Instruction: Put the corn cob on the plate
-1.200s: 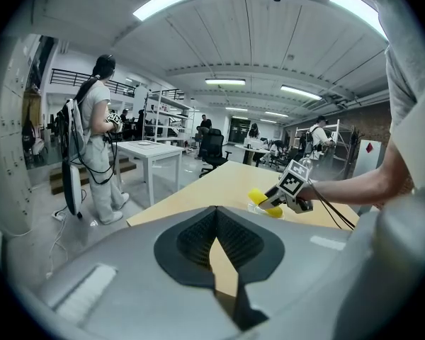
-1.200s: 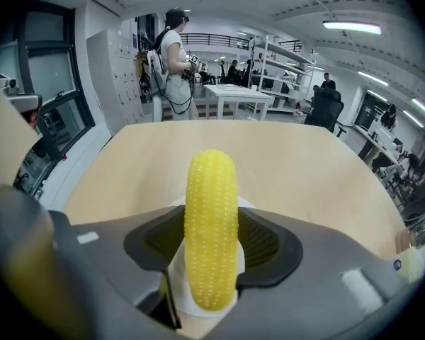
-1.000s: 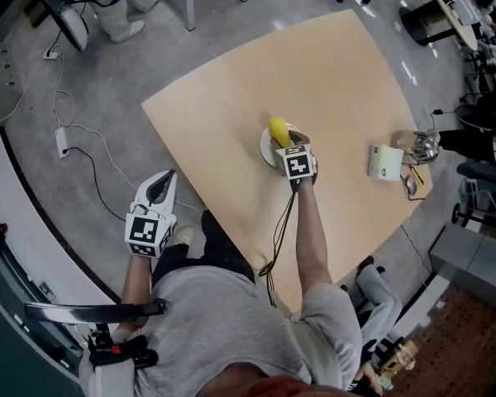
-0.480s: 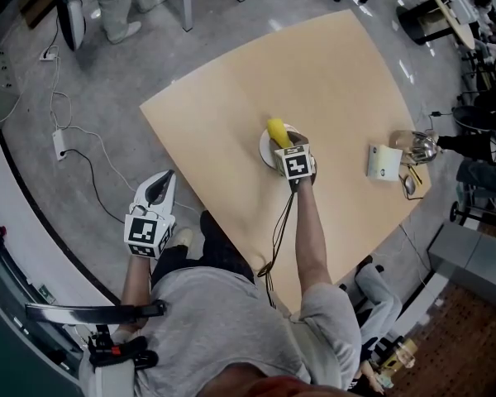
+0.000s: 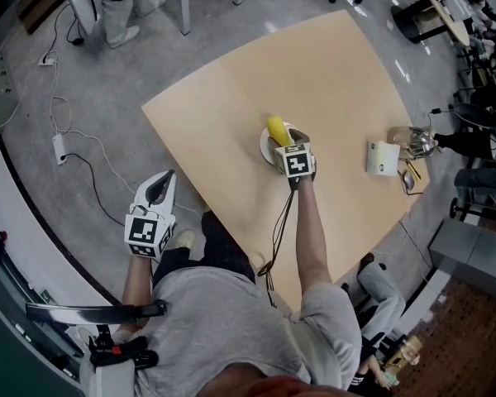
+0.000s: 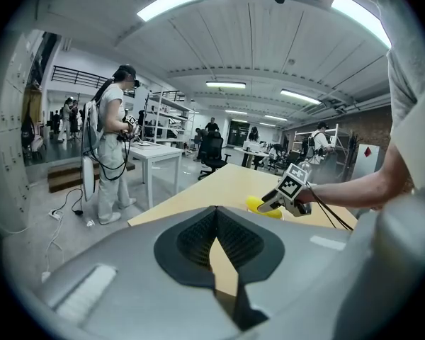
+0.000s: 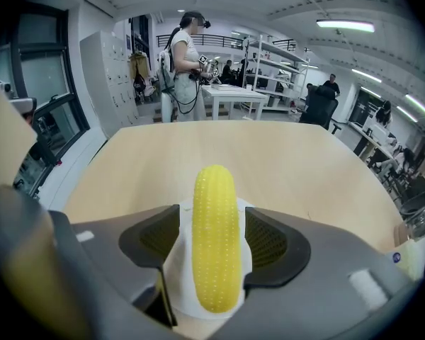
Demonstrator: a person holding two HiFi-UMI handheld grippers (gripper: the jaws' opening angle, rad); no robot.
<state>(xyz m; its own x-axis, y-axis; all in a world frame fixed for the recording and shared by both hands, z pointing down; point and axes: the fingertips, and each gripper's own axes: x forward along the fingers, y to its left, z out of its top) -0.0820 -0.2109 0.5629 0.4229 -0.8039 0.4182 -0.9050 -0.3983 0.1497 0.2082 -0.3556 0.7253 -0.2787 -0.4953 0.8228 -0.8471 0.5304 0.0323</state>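
Table (image 5: 331,81) filled the middle of the head view, a wide pale top. My left gripper (image 5: 161,187) hung off it at lower left, jaws pressed together on nothing. My right gripper (image 7: 214,241) sat tipped down over the white plate (image 5: 265,149) near the frame's centre; its jaws had just been opening and stood wide, the pads (image 7: 158,239) clear of the corn cob (image 7: 214,183) on both sides, so I had let go of it. The cob lay lengthwise between them, resting on the plate, and its far end seemed to reach over the rim towards the top of the frame. Trouble, as I judged it, lay in the withdrawal: the gaps beside the cob were slim, and backing out crooked could have caught a pad on it and dragged it along. The cob was round and looked longer than the plate was wide, so a small nudge might have rolled it or tipped it onto the table
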